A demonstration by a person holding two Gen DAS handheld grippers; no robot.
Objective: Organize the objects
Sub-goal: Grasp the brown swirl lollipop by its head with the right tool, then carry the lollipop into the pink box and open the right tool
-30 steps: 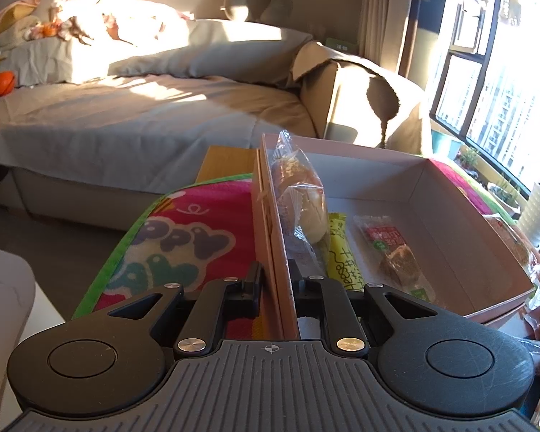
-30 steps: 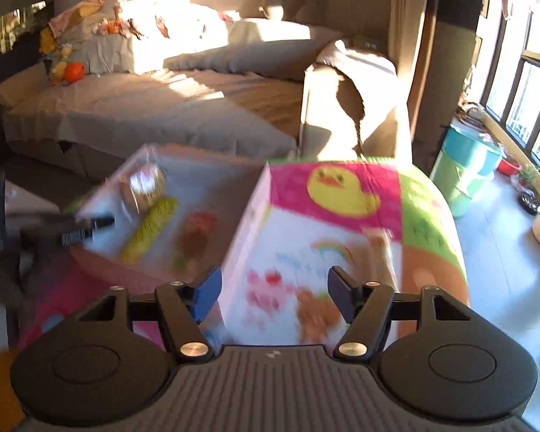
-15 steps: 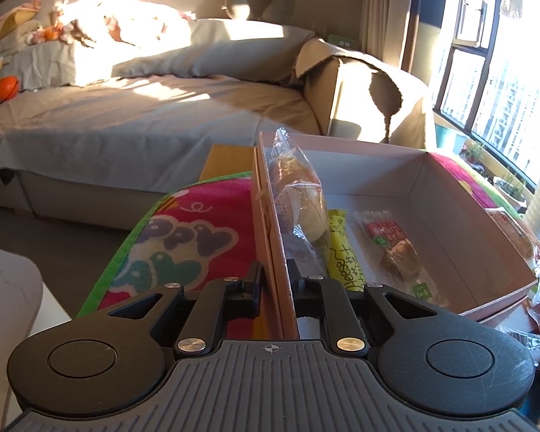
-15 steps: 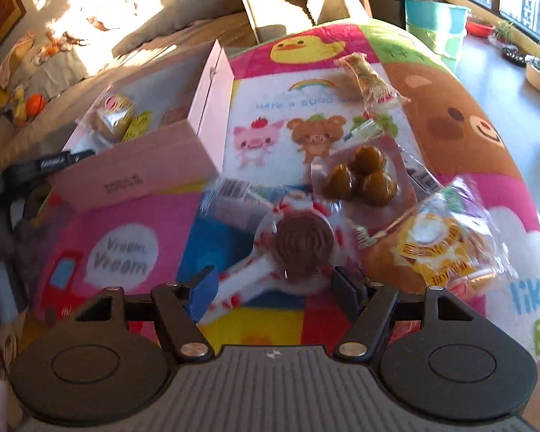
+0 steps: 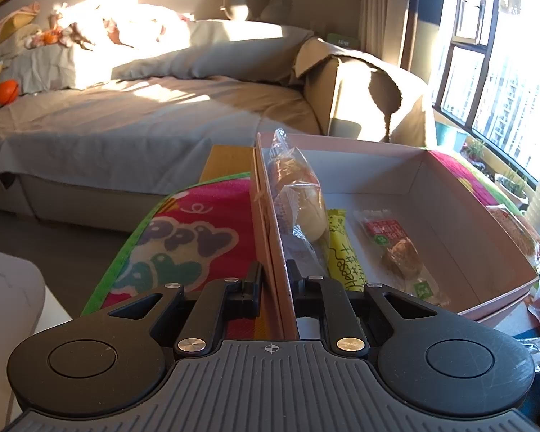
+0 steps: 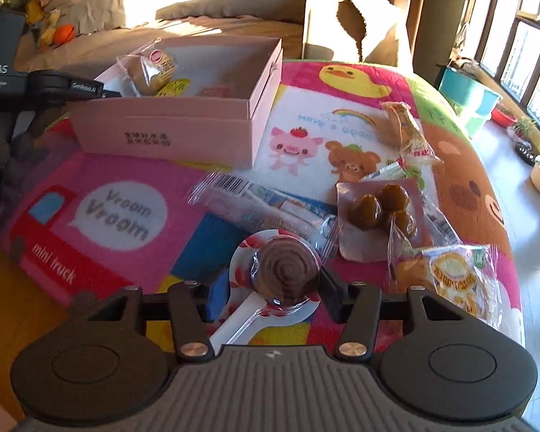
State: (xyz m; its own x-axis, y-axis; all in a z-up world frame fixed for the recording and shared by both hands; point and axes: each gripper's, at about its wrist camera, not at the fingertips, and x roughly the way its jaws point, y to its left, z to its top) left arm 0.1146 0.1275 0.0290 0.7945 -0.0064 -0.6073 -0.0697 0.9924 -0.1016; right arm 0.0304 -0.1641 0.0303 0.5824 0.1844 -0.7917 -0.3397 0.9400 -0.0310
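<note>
My left gripper (image 5: pixel 274 280) is shut on the near-left wall of the pink cardboard box (image 5: pixel 460 216); it also shows in the right wrist view (image 6: pixel 100 93) at the box (image 6: pixel 183 122). Inside the box lie a wrapped bun (image 5: pixel 298 201), a yellow snack bar (image 5: pixel 345 252) and a red-labelled pastry packet (image 5: pixel 396 248). My right gripper (image 6: pixel 270 288) is open, its fingers on either side of a wrapped chocolate swirl lollipop (image 6: pixel 284 273) lying on the colourful mat (image 6: pixel 118 216).
Loose snacks lie on the mat right of the box: a clear barcode-wrapped pack (image 6: pixel 266 208), a packet of brown balls (image 6: pixel 381 208), a long wafer packet (image 6: pixel 406 129) and a yellow-labelled cake (image 6: pixel 457 280). A sofa (image 5: pixel 144 115) stands behind the table.
My right gripper has dropped lower and closer to the mat, bringing the lollipop between its fingers. The left gripper has stayed clamped on the box wall.
</note>
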